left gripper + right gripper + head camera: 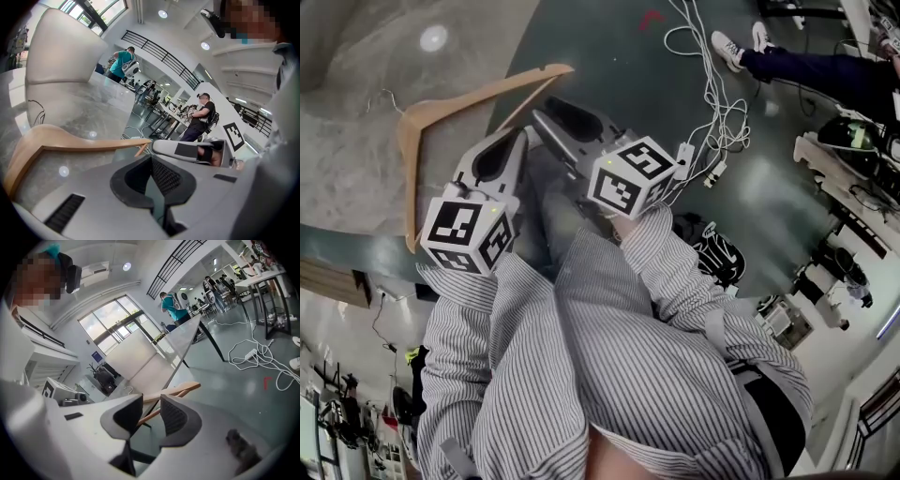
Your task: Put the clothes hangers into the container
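Observation:
A wooden clothes hanger (pixel 478 94) lies flat on the grey marble table (pixel 356 141), one end poking past the table's edge. My left gripper (pixel 517 136) hovers over the hanger's middle with its pads together and nothing between them. In the left gripper view the hanger (pixel 70 140) lies just beyond that gripper (pixel 151 158). My right gripper (pixel 542 114) sits beside the left one, close to the hanger's thin bar. Its jaws stand apart in the right gripper view (pixel 151 399). The hanger (pixel 183 390) shows through the gap, and the pads do not press on it. A big white container (pixel 61 47) stands further along the table.
The table edge runs diagonally, with dark green floor beyond it. White cables and a power strip (pixel 712 112) lie on that floor, near a seated person's shoes (pixel 736 45). Desks and other people (pixel 201 117) fill the room further off.

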### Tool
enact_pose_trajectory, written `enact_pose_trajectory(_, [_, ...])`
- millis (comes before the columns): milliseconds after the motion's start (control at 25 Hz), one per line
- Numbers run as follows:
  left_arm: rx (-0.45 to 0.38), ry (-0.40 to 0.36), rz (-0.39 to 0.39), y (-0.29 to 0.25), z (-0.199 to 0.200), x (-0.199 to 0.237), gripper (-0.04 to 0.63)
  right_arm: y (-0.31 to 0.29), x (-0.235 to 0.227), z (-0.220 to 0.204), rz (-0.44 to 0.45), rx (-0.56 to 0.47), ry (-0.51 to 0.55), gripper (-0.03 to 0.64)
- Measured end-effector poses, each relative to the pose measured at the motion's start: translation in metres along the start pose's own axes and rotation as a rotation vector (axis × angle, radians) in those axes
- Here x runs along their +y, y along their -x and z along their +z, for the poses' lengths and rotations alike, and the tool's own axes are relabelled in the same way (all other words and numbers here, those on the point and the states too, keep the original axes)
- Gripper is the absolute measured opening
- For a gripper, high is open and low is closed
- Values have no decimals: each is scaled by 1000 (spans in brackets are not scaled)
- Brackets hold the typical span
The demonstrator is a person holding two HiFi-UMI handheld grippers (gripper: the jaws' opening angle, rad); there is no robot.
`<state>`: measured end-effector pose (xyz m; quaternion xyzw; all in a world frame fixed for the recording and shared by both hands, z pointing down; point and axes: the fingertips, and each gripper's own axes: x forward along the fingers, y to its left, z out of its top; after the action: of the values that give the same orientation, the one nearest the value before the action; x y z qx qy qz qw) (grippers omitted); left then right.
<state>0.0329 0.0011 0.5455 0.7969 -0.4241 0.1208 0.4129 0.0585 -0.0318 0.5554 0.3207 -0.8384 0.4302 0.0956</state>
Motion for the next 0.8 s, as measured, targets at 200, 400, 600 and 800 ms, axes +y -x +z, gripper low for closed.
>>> enact_pose_trajectory(200, [5,1,5,0,0,3,11,-4,-11,-3,-29,4,-21,161])
enact_pose_trajectory(400, [14,0,11,4,1,3,11,-5,-15,-8,-37,-12,-106,179])
enact_pose_trajectory(600, [16,-3,13,-1,3,10,11,-16,-18,-9,-19,-16,-134,193])
enact_pose_trajectory(800, [17,-4,15,-5,9,13,11,-22,-24,-11,-3,-20,-203,198])
